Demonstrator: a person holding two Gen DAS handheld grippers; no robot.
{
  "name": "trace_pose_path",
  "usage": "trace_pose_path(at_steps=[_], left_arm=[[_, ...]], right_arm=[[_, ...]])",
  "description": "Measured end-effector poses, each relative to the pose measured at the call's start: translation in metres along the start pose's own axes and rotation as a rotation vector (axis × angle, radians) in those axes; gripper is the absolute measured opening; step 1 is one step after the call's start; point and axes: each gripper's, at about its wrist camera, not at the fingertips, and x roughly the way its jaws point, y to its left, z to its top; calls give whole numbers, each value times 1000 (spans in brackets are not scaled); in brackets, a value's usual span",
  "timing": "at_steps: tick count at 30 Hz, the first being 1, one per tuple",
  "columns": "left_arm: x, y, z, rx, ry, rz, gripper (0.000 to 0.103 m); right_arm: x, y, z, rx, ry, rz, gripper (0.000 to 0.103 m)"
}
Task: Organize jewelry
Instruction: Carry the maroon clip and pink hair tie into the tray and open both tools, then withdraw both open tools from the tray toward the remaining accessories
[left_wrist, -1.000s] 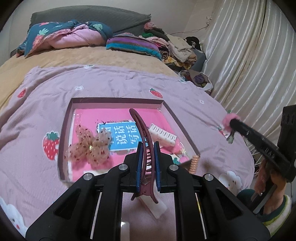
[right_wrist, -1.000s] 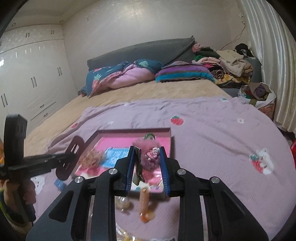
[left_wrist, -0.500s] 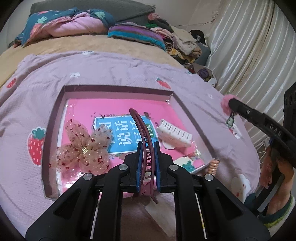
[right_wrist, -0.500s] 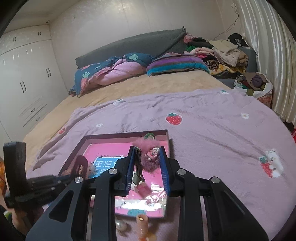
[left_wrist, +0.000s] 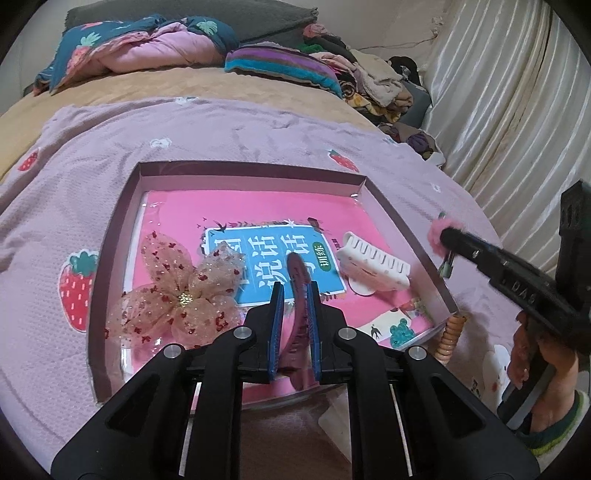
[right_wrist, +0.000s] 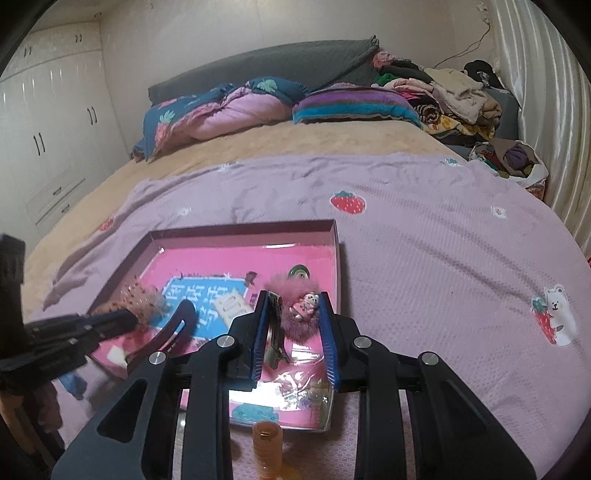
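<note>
A shallow box (left_wrist: 110, 236) with a pink book inside lies on the lilac bedspread; it also shows in the right wrist view (right_wrist: 338, 258). My left gripper (left_wrist: 293, 295) is shut on a dark pink hair claw (left_wrist: 297, 275) and holds it over the box's near half. A sheer beige bow (left_wrist: 177, 295) and a white claw clip (left_wrist: 373, 264) lie in the box. My right gripper (right_wrist: 293, 314) is shut on a fluffy pink hair clip (right_wrist: 301, 314) with a small figure, above the box's right side.
An orange spiral hair tie (left_wrist: 450, 338) lies just outside the box's near right corner, also seen in the right wrist view (right_wrist: 267, 446). Pillows and a pile of clothes (right_wrist: 443, 96) are at the bed's far end. Curtains (left_wrist: 509, 92) hang on the right.
Both grippers have moved forward over the box with their clips. The left hair claw now points lower toward the book. The right gripper's clip is now above the box's right side.
</note>
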Motion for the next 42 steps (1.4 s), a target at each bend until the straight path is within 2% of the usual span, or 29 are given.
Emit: trace_pose_path(at_steps=[4,6,9,19,28,30,32,35,38,42], left_arm=[[-11,2,1,-4,-12,18,14],[-19,3,0,-10,-19,23,14],[-29,5,-1,-18,-27,38,23],[-51,14,-4,-67,-45,52,40],[-69,14,-2,-90,-79,37,54],[-72,14,0,-92,-86,39,57],[-77,13,0,-89,-100,44,60],[-86,9,2,-85,-124,45,66],[-96,6,2,-74,-144,54,73],[-107,8,-1,-87,-161,70,82]], right_arm=[[7,4,-7,-8,33,5,25],[11,5,-9,-13,50,4,25],[15,5,-13,-13,69,2,25],[14,6,-19,-9,87,8,30],[-6,5,-22,-6,54,-6,57],[-15,3,-21,0,35,-12,69],[-25,2,-20,2,9,-24,75],[-38,3,-17,-5,-20,-42,78],[-53,5,-15,-21,-59,-67,86],[-67,9,-13,-31,-86,-71,86]])
